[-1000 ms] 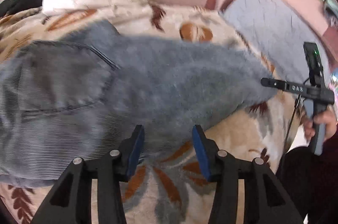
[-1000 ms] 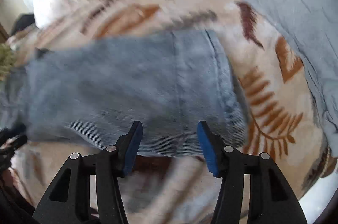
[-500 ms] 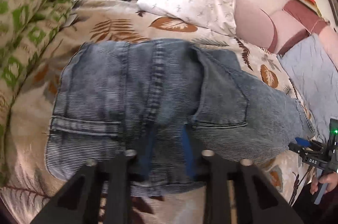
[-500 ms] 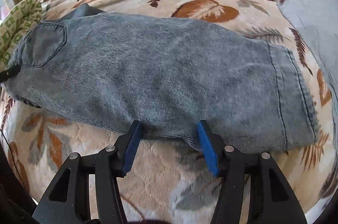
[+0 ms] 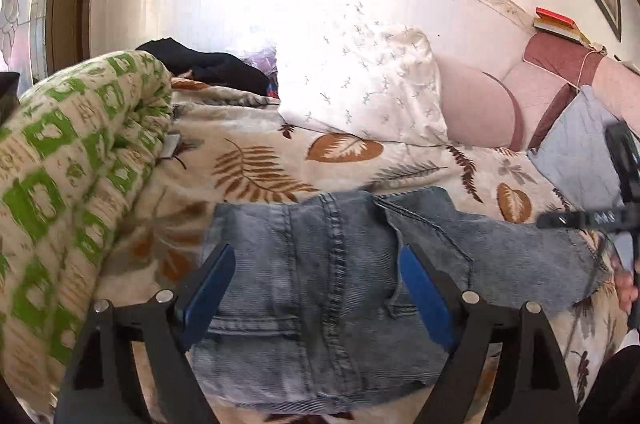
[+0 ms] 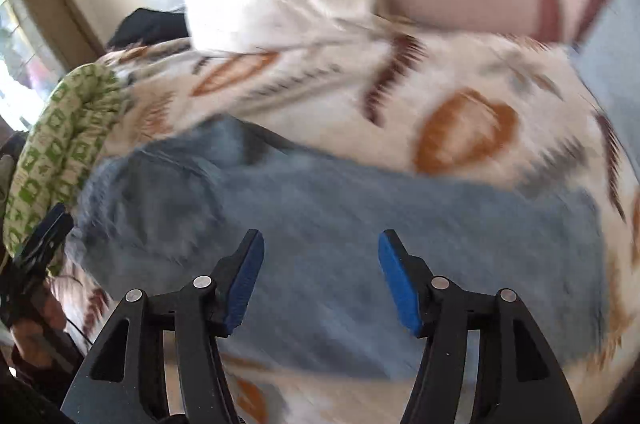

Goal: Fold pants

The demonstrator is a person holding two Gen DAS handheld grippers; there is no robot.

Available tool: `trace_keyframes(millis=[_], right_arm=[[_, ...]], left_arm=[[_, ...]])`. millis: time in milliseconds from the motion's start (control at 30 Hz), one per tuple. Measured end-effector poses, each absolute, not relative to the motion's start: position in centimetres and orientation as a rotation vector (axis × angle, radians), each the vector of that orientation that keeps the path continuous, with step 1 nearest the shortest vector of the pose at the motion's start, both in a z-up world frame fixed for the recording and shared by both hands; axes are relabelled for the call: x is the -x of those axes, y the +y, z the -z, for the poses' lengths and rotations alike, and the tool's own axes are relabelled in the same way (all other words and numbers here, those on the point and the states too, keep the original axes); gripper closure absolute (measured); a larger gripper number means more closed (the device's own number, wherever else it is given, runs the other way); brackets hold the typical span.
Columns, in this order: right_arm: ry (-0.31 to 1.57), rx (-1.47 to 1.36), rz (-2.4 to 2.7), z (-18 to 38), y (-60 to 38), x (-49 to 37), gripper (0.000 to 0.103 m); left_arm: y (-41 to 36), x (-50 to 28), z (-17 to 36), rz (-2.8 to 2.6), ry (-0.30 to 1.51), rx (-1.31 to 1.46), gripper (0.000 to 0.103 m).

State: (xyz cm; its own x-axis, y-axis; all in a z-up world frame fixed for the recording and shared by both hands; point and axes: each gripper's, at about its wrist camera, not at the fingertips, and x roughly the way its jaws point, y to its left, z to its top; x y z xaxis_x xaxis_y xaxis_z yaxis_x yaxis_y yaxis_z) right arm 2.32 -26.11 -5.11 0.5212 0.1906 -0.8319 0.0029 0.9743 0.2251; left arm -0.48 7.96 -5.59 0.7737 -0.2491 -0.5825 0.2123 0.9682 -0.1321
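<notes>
We see the pants [image 5: 344, 280] lying flat on the bed [image 5: 256, 159], long axis running across the view of both claws. Ahead of the left claw [image 5: 318, 284] sits the waist end, with centre seam and a back pocket; the legs extend to that claw's right, toward the right claw [image 5: 580, 218] at the hem. The left claw is spread wide, its blue pads [image 5: 212, 288] over the denim, gripping nothing. In the right wrist view, which is motion-blurred, the right claw [image 6: 320, 276] is likewise wide apart and empty above the pants [image 6: 340, 224]; the waist lies to its left. A green patterned quilt [image 5: 68, 183] lies left of the left claw, a white pillow [image 5: 360, 83] beyond it.
</notes>
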Motion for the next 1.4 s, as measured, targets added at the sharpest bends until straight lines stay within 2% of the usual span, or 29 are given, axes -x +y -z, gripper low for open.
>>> trace_keyframes(millis=[233, 600, 767, 900, 1067, 1267, 1400], right_arm=[[1.039, -0.307, -0.34, 5.2, -21.2, -10.6, 0.044], [1.298, -0.445, -0.463, 10.7, -21.5, -19.1, 0.044], [1.447, -0.38, -0.581, 13.4, -21.2, -20.1, 0.044], [1.443, -0.373, -0.677, 13.9, -22.2, -19.9, 0.043], [1.424, -0.428, -0.797, 14.5, -22.3, -20.2, 0.031], [1.329, -0.488, -0.949, 13.6, -21.1, -20.6, 0.029], [1.357, -0.521, -0.999, 14.6, -20.9, -20.4, 0.03]], left_arm=[[6.1, 0.3, 5.8, 0.305, 0.656, 0.009, 0.017], [2.4, 0.4, 7.6, 0.507, 0.707, -0.005, 0.017], [0.0, 1.5, 7.9, 0.632, 0.677, -0.07, 0.017], [-2.1, 2.1, 8.2, 0.748, 0.675, -0.096, 0.017], [-2.4, 1.7, 8.8, 0.833, 0.715, -0.046, 0.017], [1.0, -0.4, 8.2, 0.865, 0.736, 0.179, 0.016], [1.8, -1.9, 8.9, 0.802, 0.778, 0.237, 0.017]])
